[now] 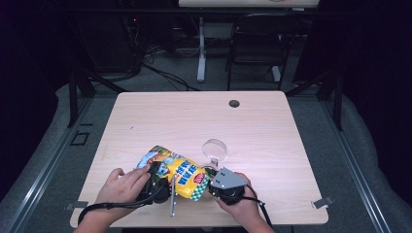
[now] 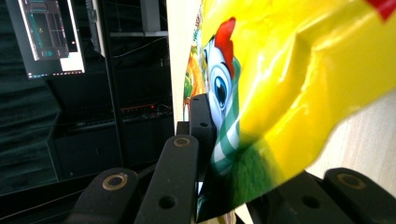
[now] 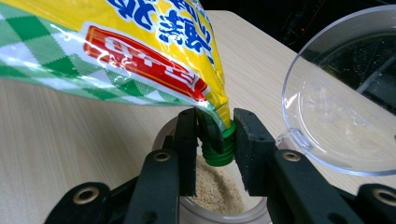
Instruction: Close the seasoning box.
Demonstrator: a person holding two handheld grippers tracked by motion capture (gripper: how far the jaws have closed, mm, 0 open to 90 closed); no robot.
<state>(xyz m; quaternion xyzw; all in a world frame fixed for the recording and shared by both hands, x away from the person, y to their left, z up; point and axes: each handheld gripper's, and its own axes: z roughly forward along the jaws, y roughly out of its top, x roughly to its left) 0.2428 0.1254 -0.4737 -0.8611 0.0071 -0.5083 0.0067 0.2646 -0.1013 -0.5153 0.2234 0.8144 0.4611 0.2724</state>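
At the near edge of the pale wooden table (image 1: 272, 121), a glossy yellow plastic refill pouch (image 1: 177, 172) tilted, left gripper (image 2: 205, 154) clamped on its bottom end, right gripper (image 3: 215, 140) clamped on its green threaded spout (image 3: 218, 150) above a clear granule-filled jar (image 3: 219, 200), round clear lid (image 1: 215, 149) just beyond.

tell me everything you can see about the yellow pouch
The yellow pouch is a glossy, crinkled plastic bag with a cartoon chicken, blue lettering, a red label and green-white check trim. It is held tilted above the table. The left gripper is shut on its bottom end. Its green threaded spout points down between the right gripper's jaws, over a clear jar holding pale granules.
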